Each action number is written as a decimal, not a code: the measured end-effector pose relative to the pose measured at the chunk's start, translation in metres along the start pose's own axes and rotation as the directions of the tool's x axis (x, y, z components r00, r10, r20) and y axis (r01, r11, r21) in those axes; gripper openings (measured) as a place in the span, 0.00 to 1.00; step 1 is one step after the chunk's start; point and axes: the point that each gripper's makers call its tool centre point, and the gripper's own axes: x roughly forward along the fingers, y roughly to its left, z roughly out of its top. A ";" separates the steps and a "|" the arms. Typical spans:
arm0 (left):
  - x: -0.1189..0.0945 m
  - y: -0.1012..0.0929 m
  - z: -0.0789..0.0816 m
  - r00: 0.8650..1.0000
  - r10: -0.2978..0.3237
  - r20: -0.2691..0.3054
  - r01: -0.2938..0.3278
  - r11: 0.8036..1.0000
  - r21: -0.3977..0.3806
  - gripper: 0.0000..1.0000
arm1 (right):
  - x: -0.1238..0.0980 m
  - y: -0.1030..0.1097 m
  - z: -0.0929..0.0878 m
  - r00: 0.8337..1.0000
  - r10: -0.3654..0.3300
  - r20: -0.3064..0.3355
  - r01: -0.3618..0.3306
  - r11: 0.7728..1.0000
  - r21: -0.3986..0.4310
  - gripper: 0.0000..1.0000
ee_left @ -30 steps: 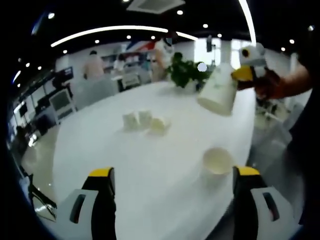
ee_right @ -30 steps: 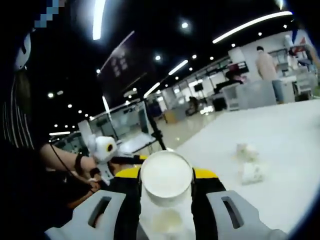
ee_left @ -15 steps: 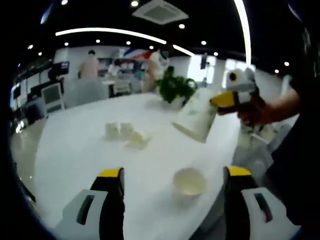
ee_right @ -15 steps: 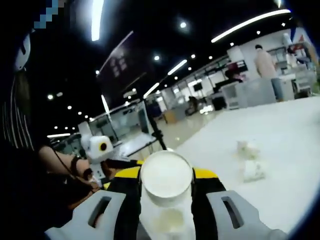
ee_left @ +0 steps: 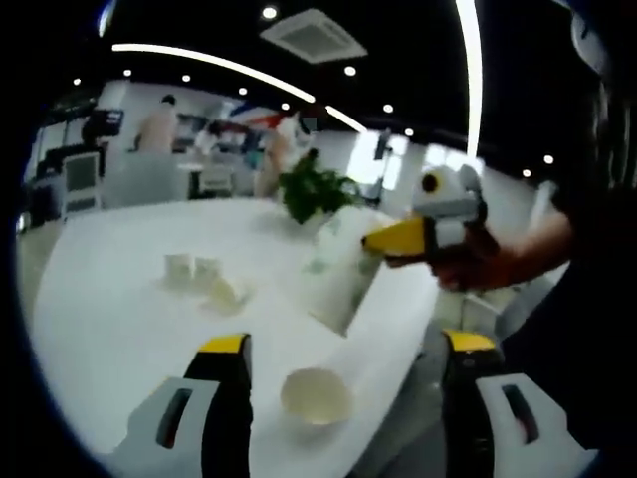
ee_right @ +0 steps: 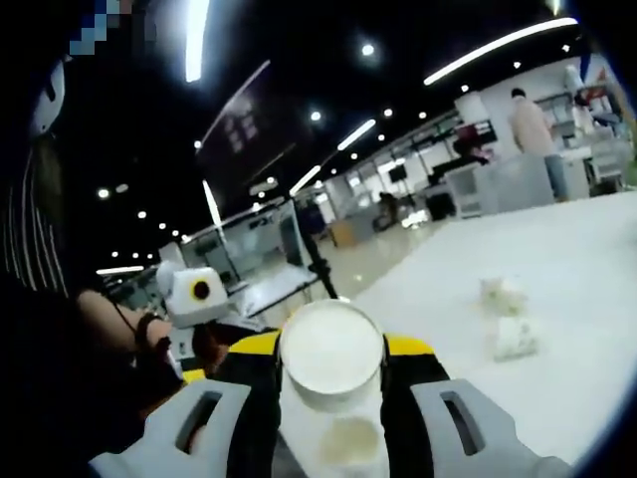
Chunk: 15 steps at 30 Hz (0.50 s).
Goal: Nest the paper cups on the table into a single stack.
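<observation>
Right gripper [ee_right: 331, 398] is clamped on a white paper cup [ee_right: 331, 357], base end toward our lens, yellow-tipped jaws pressing it from both sides. In the left gripper view we see that same held cup [ee_left: 333, 274] tilted in the air, mouth down toward the white table [ee_left: 109, 319], with the right gripper [ee_left: 398, 239] gripping its far end. Left gripper [ee_left: 343, 349] has its jaws spread wide and holds nothing. Between those jaws, on the table near its edge, stands a single open cup [ee_left: 316, 395], mouth up; in the right gripper view we look down into it [ee_right: 348, 440] just beneath the held one.

Farther out on the table, three small cups [ee_left: 204, 281] sit bunched together, one of them tipped over. Beyond them a green plant [ee_left: 311, 189] stands at the far end. Behind that we have an open office with desks, monitors, people standing, ceiling light strips and a ceiling vent.

Against a second ago, the held cup hangs lower and closer to the standing cup, and that standing cup now lies more squarely between the left jaws. Right gripper's hold on its cup looks unchanged.
</observation>
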 end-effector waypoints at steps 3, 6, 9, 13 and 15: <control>0.004 -0.006 0.004 1.000 -0.018 0.011 0.018 1.000 -0.011 0.73 | 0.000 0.001 -0.002 1.000 0.003 -0.001 -0.003 1.000 0.013 0.35; 0.008 -0.011 0.006 0.999 -0.038 0.017 0.038 0.999 -0.012 0.71 | 0.002 0.003 -0.003 1.000 0.009 -0.004 -0.009 1.000 0.016 0.35; 0.009 -0.014 0.009 0.998 -0.062 0.031 0.062 0.998 -0.016 0.67 | 0.003 0.005 -0.005 1.000 0.014 -0.007 -0.014 1.000 0.021 0.35; 0.007 -0.012 0.012 0.997 -0.056 0.055 0.058 0.998 -0.034 0.65 | 0.004 0.005 -0.007 1.000 0.022 -0.009 -0.022 0.999 0.031 0.35; 0.004 -0.009 0.014 0.997 -0.042 0.071 0.043 0.999 -0.016 0.61 | 0.004 0.005 -0.009 1.000 0.025 -0.013 -0.024 0.999 0.036 0.35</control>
